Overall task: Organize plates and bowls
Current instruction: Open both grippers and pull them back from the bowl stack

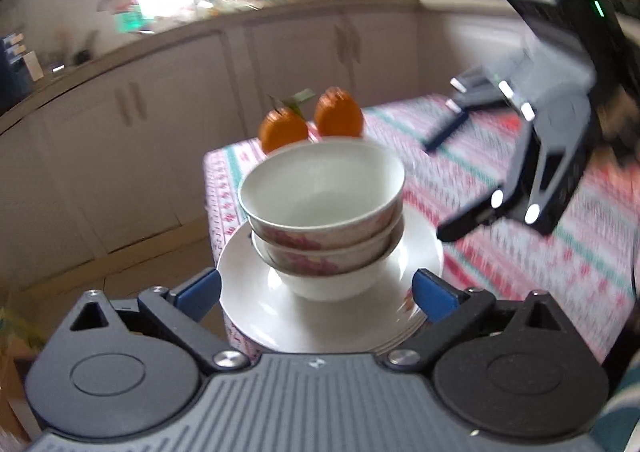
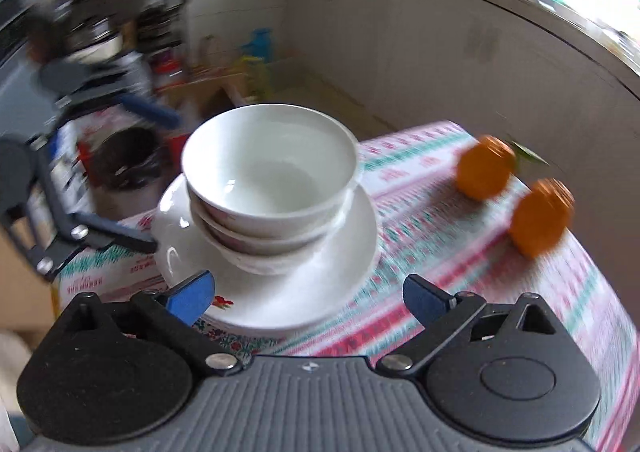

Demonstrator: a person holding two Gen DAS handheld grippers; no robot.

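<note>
A stack of three bowls (image 1: 322, 211) is sitting on a pile of white plates (image 1: 332, 308) at the corner of the table (image 1: 520, 252), which is wearing a red, green and white patterned cloth, while a person is holding two handheld grippers around it. The plates are lying close to the table's edge, and the bowls are nesting slightly off-centre, so any nudge from either side is likely to send the tower sliding, or tipping, toward the floor. Both views are blurring, which suggests quick movement, and haste near glazed crockery is the main risk here.

The left gripper (image 1: 316, 292) is hovering with its jaws spread wide on either side of the plate pile, gripping nothing; whether the blue pads (image 1: 434, 298) are touching the rim is hard to tell. The right gripper (image 2: 306, 294) is likewise standing wide open above the near rim of the plates, holding nothing. Two oranges (image 2: 516, 191) are resting well apart from the crockery, further along the cloth, out of harm's way.
</note>
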